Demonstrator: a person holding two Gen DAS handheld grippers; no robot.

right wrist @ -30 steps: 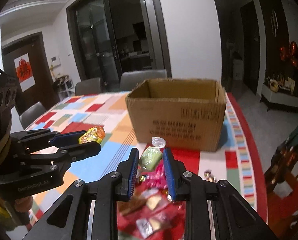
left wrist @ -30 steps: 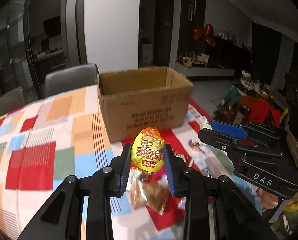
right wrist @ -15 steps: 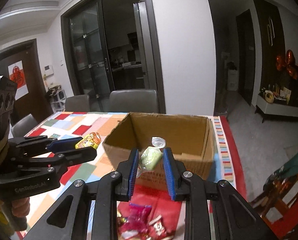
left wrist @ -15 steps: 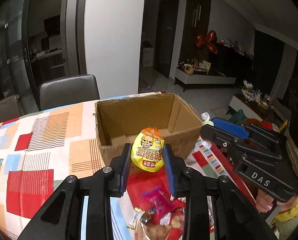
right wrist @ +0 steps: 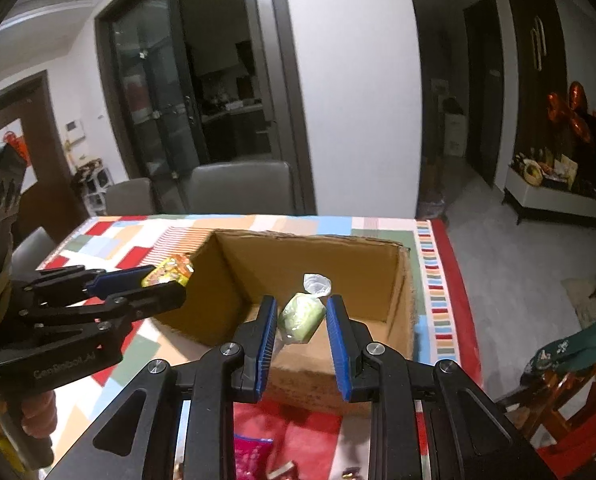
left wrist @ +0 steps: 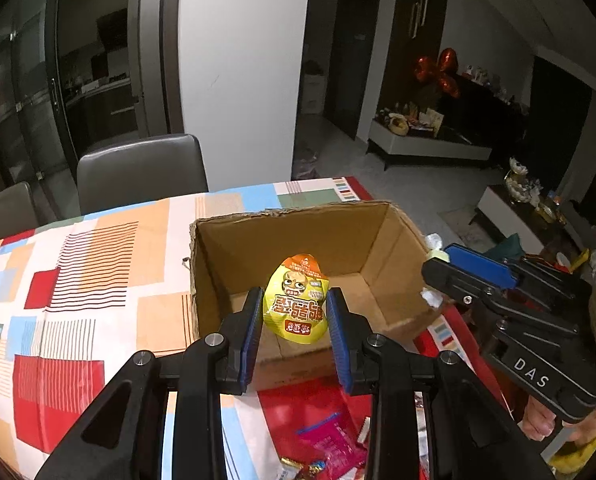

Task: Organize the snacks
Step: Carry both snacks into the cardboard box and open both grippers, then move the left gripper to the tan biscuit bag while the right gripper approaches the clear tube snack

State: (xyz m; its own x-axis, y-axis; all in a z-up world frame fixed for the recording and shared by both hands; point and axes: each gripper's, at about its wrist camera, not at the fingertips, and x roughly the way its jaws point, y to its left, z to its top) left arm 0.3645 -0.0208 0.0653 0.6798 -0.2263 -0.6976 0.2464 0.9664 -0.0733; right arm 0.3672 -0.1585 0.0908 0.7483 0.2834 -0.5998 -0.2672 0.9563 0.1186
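Note:
My left gripper [left wrist: 294, 295] is shut on a yellow snack packet [left wrist: 297, 304] with a cartoon face, held just above the near wall of an open cardboard box [left wrist: 377, 240]. My right gripper [right wrist: 301, 302] is shut on a pale green candy [right wrist: 301, 317] in clear wrap, also over the near part of the box [right wrist: 317, 256]. The box looks empty inside. Each gripper shows in the other's view: the right gripper [left wrist: 437, 270] at the box's right side, the left gripper [right wrist: 166, 282] at its left corner.
Loose snacks [left wrist: 329, 444] lie on the red patch of the patchwork tablecloth [left wrist: 78, 280] below the grippers. Grey chairs [left wrist: 138, 172] stand behind the table's far edge. The table's right edge [right wrist: 453, 280] runs close beside the box.
Both grippers have travelled forward and slightly up from above the snack pile to the box's opening, each still carrying its snack. The box's inside now shows from above.

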